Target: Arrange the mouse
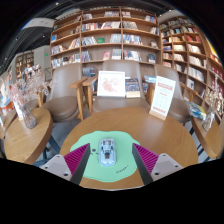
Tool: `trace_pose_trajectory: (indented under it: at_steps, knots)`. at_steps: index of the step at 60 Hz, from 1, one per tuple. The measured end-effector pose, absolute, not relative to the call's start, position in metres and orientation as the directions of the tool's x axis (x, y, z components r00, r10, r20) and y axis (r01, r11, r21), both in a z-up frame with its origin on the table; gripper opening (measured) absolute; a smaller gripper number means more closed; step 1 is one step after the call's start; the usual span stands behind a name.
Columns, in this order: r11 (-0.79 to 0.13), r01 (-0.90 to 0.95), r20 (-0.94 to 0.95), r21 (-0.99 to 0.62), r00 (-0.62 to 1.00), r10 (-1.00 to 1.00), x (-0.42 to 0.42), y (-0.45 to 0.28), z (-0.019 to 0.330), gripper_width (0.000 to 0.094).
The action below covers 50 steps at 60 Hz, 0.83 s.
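Observation:
A grey and white computer mouse (107, 150) lies on a light green mouse mat (112, 168) on a round wooden table (170, 135). My gripper (112, 157) is open. Its pink-padded fingers (76, 158) stand wide apart at either side of the mat. The mouse sits between them near the mat's far edge, with a clear gap on both sides. It rests on the mat on its own.
A book (111, 83) stands on display beyond the table, and a standing sign (162, 96) is on the table's far right. A wooden chair (72, 100) is at the far left. A second round table (25, 140) is at left. Bookshelves (110, 30) line the back.

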<state>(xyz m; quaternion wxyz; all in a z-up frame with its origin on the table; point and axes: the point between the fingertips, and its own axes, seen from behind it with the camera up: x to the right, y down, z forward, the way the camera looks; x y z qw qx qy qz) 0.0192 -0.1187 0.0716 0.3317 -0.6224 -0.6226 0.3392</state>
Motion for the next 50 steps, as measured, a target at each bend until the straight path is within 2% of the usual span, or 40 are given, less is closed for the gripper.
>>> trace_pose_trajectory:
  at_steps: [7,16,30,50]
  knots:
    - [0.020,0.507,0.019,-0.862,-0.008,1.000,0.082,-0.099,0.122,0.0855]
    - [-0.007,0.487,0.016,-0.873,0.043,0.999,0.171,-0.072,0.147,0.0862]
    - [-0.011,0.484,0.017,-0.875,0.053,0.998,0.259,-0.049,0.150,0.0855]
    - [0.005,0.477,0.031,-0.879,0.047,0.998,0.289,-0.036,0.139,0.0854]
